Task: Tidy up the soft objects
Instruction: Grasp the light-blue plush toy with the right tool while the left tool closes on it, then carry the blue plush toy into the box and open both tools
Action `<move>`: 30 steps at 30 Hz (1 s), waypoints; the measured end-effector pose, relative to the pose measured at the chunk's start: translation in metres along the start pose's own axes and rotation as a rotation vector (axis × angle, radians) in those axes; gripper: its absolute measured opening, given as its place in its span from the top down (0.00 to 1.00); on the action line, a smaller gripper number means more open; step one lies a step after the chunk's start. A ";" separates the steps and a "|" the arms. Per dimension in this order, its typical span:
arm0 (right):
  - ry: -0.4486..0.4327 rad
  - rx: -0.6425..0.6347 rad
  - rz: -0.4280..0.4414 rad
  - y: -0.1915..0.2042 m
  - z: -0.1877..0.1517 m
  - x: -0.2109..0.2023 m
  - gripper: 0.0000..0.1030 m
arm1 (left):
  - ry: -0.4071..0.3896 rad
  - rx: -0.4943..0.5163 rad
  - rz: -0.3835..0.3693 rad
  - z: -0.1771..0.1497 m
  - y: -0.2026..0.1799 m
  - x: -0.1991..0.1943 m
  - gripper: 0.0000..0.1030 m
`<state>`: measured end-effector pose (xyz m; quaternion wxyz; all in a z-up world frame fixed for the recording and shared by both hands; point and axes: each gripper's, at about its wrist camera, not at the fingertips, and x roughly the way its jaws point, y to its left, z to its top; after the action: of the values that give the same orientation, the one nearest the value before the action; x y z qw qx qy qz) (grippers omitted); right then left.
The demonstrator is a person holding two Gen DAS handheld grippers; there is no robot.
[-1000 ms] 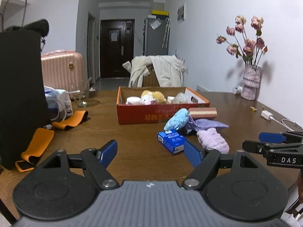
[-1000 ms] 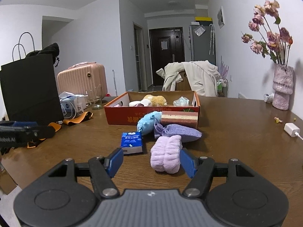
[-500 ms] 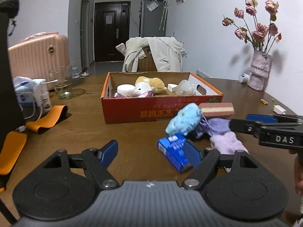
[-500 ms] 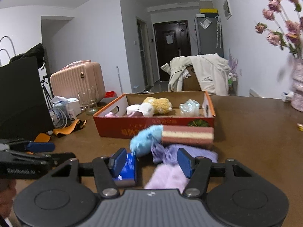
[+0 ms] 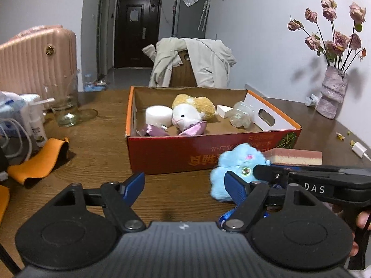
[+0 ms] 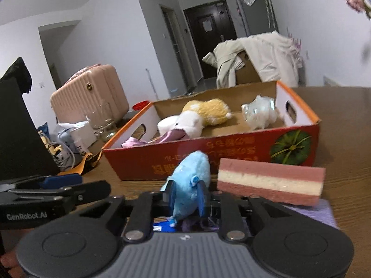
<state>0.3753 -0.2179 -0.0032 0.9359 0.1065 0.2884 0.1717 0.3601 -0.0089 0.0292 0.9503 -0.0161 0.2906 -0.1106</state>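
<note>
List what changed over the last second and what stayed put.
Both grippers moved forward toward the red cardboard box. The right gripper passed the lavender cloth and its jaws have just been closing, now pinching the fluffy blue plush toy. The left gripper stayed open and empty. Box contents unchanged.

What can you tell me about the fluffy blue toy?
The blue plush toy is small, with shaggy light-blue fur, a pink patch on top and a shiny round badge on its side. It sits just in front of the red cardboard box, beside a pink-and-cream striped sponge. The right tool has just closed on it, its blue pads squeezing both sides. Whether it is off the table yet, I cannot tell.
</note>
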 end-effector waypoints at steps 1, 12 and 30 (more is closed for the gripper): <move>0.005 0.001 0.006 -0.001 0.000 0.001 0.85 | 0.009 -0.011 -0.007 0.000 0.002 0.003 0.26; 0.093 0.085 0.125 -0.006 -0.006 0.002 0.61 | 0.091 -0.055 -0.106 -0.008 0.011 0.020 0.27; 0.128 0.140 0.106 -0.027 0.008 0.039 0.68 | 0.123 -0.174 -0.289 -0.006 0.021 0.065 0.78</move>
<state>0.4170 -0.2286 -0.0240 0.8955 0.1757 0.3527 0.2068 0.4135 -0.0026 -0.0132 0.8999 -0.1331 0.3513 -0.2215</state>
